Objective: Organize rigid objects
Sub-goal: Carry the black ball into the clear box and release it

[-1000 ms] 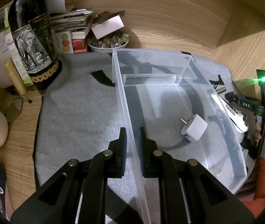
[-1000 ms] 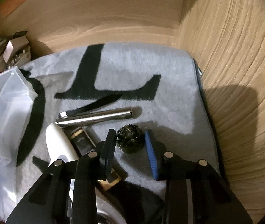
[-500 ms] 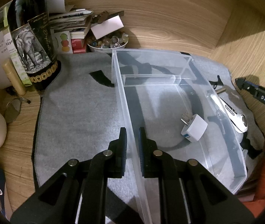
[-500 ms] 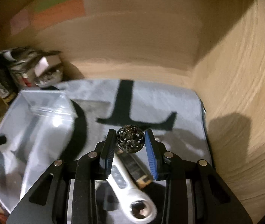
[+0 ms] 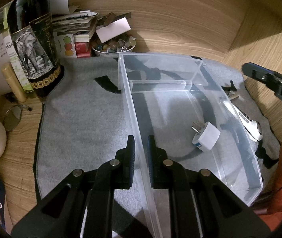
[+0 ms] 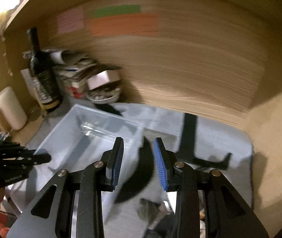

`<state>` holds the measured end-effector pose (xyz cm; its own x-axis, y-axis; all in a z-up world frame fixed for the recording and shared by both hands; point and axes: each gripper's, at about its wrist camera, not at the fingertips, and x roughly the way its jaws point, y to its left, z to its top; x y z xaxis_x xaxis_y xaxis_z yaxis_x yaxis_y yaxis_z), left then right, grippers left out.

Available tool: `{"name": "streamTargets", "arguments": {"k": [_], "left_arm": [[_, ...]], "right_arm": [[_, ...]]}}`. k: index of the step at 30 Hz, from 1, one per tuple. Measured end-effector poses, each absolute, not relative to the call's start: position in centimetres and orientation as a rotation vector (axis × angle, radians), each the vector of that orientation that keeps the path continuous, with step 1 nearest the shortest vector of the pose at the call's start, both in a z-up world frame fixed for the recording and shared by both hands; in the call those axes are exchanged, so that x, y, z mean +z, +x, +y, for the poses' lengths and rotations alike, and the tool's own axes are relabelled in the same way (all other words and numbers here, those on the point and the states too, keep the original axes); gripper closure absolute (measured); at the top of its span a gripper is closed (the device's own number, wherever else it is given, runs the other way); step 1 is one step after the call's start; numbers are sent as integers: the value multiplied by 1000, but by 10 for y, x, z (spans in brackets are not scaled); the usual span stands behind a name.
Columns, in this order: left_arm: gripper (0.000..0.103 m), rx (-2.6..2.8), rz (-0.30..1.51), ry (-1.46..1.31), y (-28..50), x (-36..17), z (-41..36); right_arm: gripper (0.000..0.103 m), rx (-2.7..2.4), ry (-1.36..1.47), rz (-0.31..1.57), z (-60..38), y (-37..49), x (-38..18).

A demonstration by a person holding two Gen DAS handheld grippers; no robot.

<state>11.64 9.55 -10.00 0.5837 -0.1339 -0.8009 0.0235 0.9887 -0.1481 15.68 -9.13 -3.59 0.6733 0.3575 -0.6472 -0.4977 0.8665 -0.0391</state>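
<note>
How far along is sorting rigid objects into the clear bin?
Done: a white plug adapter lies in the clear bin. In hand: the left hand-held gripper clamps the bin's wall; the right hand-held gripper shows nothing between its jaws. Left: the white tool on the grey mat outside the bin.

Motion-blurred bottle (image 6: 41, 75) and papers (image 6: 75, 69)

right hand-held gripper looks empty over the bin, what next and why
Probably lower the right hand-held gripper toward the white tool on the mat beside the clear bin. Its jaws stand apart with nothing between them, only a plug adapter lies in the bin, and the left hand-held gripper holds the bin wall.
</note>
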Motion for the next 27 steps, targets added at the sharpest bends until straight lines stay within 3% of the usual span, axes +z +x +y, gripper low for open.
{"name": "streamTargets", "arguments": {"k": [6, 12, 14, 27], "left_arm": [[90, -94, 943, -124, 117, -100, 95], [90, -101, 946, -113, 118, -99, 93], [90, -102, 946, -109, 118, -99, 93], [90, -81, 944, -108, 117, -99, 91]], "right_arm": [[74, 501, -261, 700, -73, 158, -44], [74, 418, -228, 715, -113, 148, -43], [74, 423, -300, 805, -128, 144, -47], [72, 388, -130, 916, -158, 86, -90]]}}
